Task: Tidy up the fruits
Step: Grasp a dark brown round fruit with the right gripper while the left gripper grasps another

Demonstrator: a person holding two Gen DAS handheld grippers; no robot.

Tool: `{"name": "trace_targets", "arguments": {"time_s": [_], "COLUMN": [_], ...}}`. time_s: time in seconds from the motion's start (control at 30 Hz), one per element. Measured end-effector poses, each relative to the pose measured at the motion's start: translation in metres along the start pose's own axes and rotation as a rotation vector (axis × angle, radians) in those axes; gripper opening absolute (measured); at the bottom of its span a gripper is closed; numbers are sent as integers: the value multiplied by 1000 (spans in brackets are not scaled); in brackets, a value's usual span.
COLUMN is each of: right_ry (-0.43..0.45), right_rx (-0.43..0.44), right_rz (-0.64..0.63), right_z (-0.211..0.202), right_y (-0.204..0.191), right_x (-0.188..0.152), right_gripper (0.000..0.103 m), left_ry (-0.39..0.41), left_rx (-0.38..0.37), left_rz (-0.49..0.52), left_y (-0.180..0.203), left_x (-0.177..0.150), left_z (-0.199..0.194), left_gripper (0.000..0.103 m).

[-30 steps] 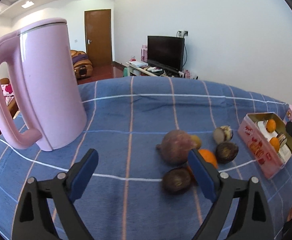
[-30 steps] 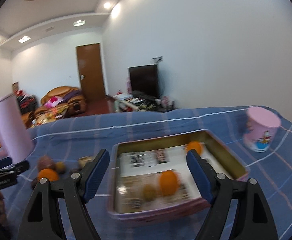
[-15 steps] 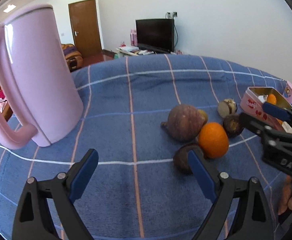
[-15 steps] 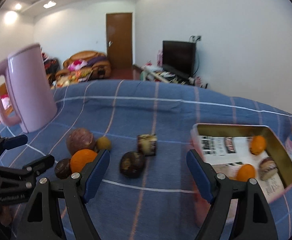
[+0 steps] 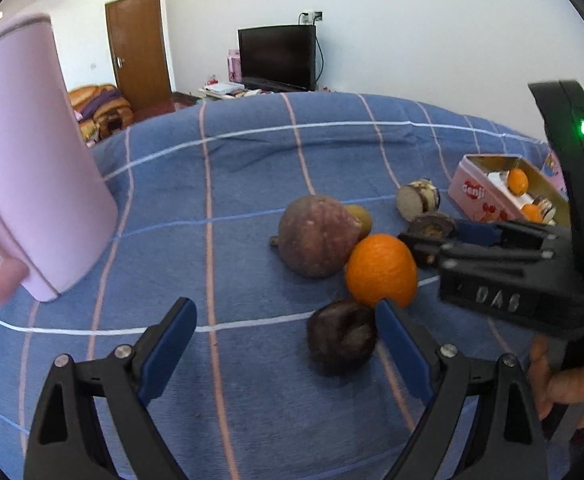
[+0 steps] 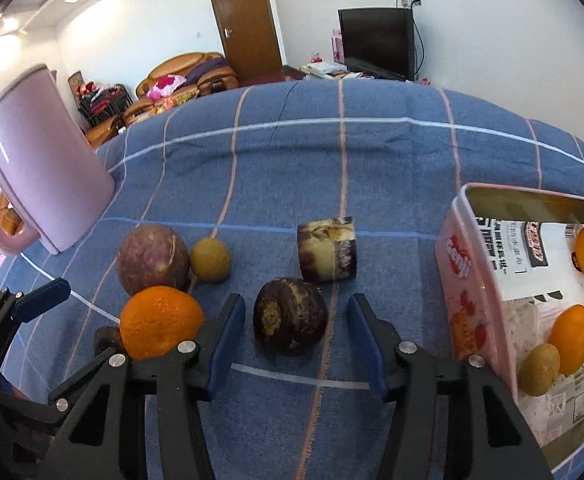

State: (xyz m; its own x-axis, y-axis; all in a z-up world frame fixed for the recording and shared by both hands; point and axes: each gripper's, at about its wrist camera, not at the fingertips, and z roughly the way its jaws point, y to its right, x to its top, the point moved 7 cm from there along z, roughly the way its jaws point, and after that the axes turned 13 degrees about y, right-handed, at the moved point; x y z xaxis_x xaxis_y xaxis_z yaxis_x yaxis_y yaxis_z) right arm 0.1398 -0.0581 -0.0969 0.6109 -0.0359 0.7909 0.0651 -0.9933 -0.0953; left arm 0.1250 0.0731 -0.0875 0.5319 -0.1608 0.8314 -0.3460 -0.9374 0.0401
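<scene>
Right wrist alone shows right fingers (image 6: 296, 328) closing around dark fruit (image 6: 289, 316), untouched.

Blue checked cloth (image 6: 292, 168), pink kettle (image 6: 39, 176), pink tin (image 6: 476, 280)

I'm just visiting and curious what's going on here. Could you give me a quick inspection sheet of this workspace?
Surface: blue checked cloth.
Job's things: pink tin holding small fruits; loose large orange, reddish round fruit, dark fruit on the cloth.
Clutter: pink kettle.
Grippers: left gripper open, empty; right gripper closing around the dark fruit, not yet touching.
Cables: TV cord.
Surroundings: door, television, sofa.
</scene>
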Motion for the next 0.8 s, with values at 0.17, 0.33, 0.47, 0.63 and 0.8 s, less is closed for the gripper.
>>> {"name": "trace_targets", "arguments": {"time_s": [0.17, 0.33, 0.47, 0.63, 0.8], "right_ry": [-1, 46, 102, 152, 230], "right_rx": [12, 11, 10, 22, 14], "right_rz": [-24, -39, -65, -55, -71], "right_z": [-1, -11, -20, -33, -48], "right_y": [-6, -10, -13, -12, -14], "right_x": [0, 2, 5, 7, 12], "right_gripper": [35, 35, 35, 35, 35], "left_ry": [-31, -60, -51, -48, 30], "left_rx": [-61, -78, -75, -85, 9], "left_rz": [-52, -51, -76, -88, -109], "left_y": [3, 9, 5, 3, -8], "left_x": [-4, -10, -8, -8, -1], "left_z": [3, 7, 7, 5, -8], "left_gripper": [80, 65, 47, 39, 39]}}
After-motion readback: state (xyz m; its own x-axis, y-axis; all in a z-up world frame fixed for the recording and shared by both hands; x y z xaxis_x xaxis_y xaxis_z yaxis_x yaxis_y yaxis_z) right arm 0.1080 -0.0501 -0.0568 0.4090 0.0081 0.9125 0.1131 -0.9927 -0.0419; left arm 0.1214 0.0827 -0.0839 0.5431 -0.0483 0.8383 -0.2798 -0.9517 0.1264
